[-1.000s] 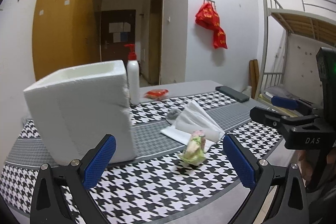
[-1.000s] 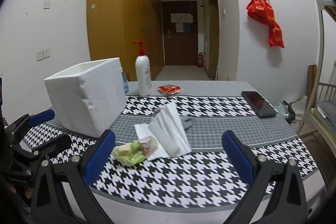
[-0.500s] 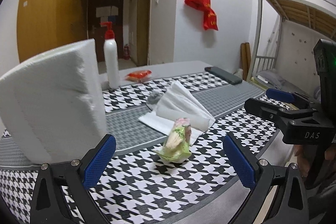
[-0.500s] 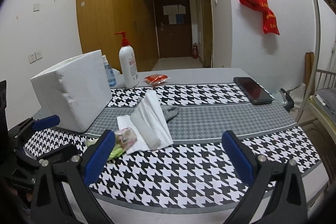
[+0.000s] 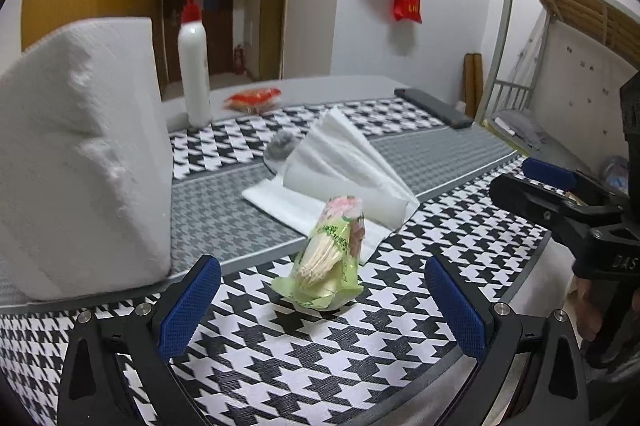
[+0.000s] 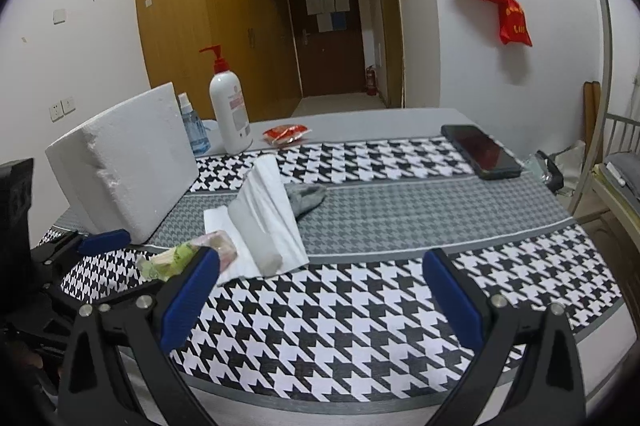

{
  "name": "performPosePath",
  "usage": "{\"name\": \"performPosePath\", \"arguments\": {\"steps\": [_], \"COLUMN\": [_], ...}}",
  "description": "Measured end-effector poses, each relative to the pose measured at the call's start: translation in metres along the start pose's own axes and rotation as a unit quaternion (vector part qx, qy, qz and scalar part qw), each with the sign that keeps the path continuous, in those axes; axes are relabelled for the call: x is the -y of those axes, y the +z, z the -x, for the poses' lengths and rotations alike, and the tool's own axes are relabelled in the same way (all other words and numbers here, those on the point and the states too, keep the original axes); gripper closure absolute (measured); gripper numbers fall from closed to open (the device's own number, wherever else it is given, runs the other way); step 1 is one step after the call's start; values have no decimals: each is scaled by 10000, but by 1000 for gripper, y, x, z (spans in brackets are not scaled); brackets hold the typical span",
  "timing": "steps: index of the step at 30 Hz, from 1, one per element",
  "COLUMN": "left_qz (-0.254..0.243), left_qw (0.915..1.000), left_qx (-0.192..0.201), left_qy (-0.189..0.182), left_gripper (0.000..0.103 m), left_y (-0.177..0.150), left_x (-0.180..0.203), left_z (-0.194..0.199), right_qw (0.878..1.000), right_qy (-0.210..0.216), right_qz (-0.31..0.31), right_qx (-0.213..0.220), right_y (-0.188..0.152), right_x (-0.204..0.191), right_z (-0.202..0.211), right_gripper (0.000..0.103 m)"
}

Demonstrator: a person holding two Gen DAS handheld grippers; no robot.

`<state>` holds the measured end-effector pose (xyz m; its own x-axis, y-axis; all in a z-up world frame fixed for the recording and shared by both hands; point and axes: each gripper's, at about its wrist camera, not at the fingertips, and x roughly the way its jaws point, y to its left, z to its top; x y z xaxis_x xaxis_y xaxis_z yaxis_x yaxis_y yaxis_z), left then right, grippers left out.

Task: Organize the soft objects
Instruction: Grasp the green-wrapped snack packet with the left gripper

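A green and pink soft packet [image 5: 327, 258] lies on the houndstooth cloth just ahead of my open, empty left gripper [image 5: 322, 310]. It also shows in the right wrist view [image 6: 188, 254], partly behind a blue finger pad [image 6: 188, 294]. A white folded tissue stack [image 5: 340, 166] [image 6: 264, 218] lies behind it, with a grey soft item [image 5: 280, 146] [image 6: 306, 198] beyond. A white foam box [image 5: 80, 154] [image 6: 124, 162] stands at the left. My right gripper [image 6: 320, 298] is open and empty over the table's front; it also appears at the right of the left wrist view [image 5: 560, 194].
A white pump bottle [image 6: 230, 106], a blue spray bottle [image 6: 192, 126] and a red packet [image 6: 286, 134] stand at the back of the table. A black phone [image 6: 480, 150] lies at the back right. A bunk bed frame [image 5: 560, 6] stands to the right.
My left gripper has moved forward and lower toward the green packet, which now looks larger and more centred. My right gripper has moved closer to the table and slightly right.
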<state>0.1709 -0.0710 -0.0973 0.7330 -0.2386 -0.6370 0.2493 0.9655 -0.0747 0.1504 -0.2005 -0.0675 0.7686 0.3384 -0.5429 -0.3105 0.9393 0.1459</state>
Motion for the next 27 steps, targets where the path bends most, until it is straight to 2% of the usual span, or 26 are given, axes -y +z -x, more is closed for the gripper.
{"name": "performPosePath", "arguments": {"steps": [5, 13, 17, 27], "left_qz": [-13, -97, -140, -108], "left_qw": [10000, 9998, 9996, 9985], "left_qx": [-11, -147, -212, -522], "left_qy": [-14, -84, -114, -91], "left_gripper": [4, 25, 28, 62], "left_y": [1, 3, 2, 1], "left_x": [1, 6, 7, 8], "left_z": [-2, -9, -12, -22], "right_qw": [10000, 9998, 9999, 9998], "right_qy": [63, 154, 144, 179], "right_qz": [-59, -44, -51, -76], "right_qx": [-31, -89, -63, -86], "right_y": [0, -2, -1, -1], "right_x": [6, 6, 8, 10], "right_z": [-2, -7, -8, -10], "right_gripper": [0, 0, 0, 0]}}
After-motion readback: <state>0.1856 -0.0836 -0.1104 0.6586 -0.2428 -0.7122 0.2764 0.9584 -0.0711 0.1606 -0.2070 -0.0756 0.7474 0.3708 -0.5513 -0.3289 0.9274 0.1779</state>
